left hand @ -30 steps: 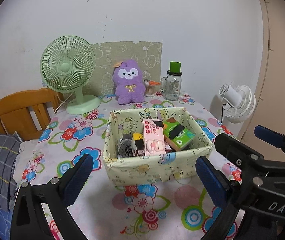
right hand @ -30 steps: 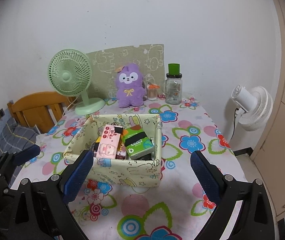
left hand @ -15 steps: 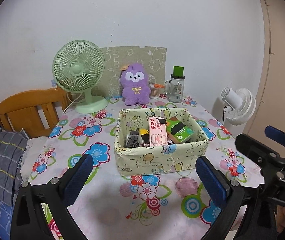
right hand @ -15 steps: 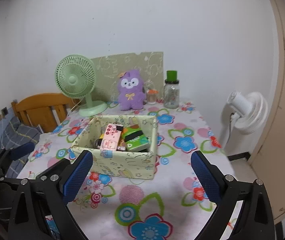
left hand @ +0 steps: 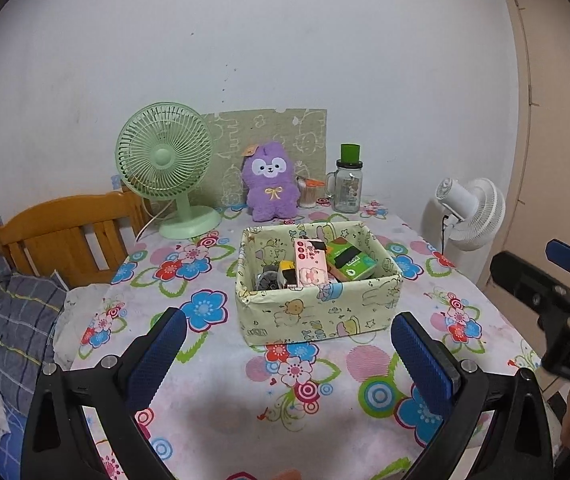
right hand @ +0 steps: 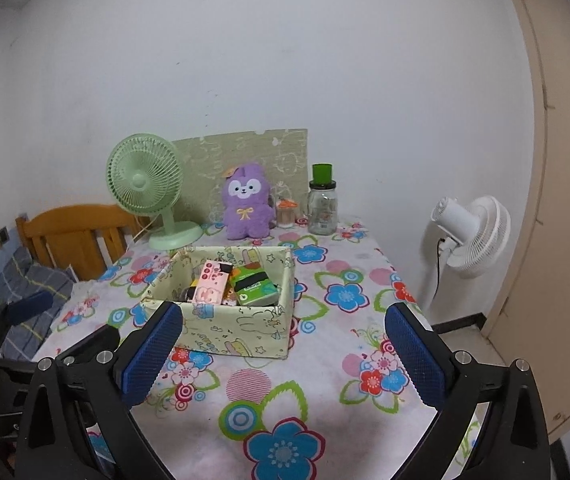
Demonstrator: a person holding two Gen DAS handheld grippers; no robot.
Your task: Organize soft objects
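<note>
A pale green fabric basket (left hand: 317, 312) (right hand: 245, 330) stands mid-table on the flowered cloth. Inside lie a pink tissue pack (left hand: 310, 266) (right hand: 209, 289), a green tissue pack (left hand: 351, 265) (right hand: 253, 287) and small dark items. A purple plush toy (left hand: 271, 186) (right hand: 247, 202) sits upright at the back by the wall. My left gripper (left hand: 287, 354) hangs open near the table's front edge, short of the basket. My right gripper (right hand: 281, 356) is open too, to the right and further back. Neither holds anything.
A green desk fan (left hand: 165, 164) stands back left, a glass jar with a green lid (left hand: 348, 184) back right. A white floor fan (left hand: 469, 212) is off the table's right side. A wooden chair (left hand: 65, 232) with plaid cloth stands at the left.
Both grippers have pulled back and up from the table, so the basket looks smaller and farther away. Both stay open and empty.
</note>
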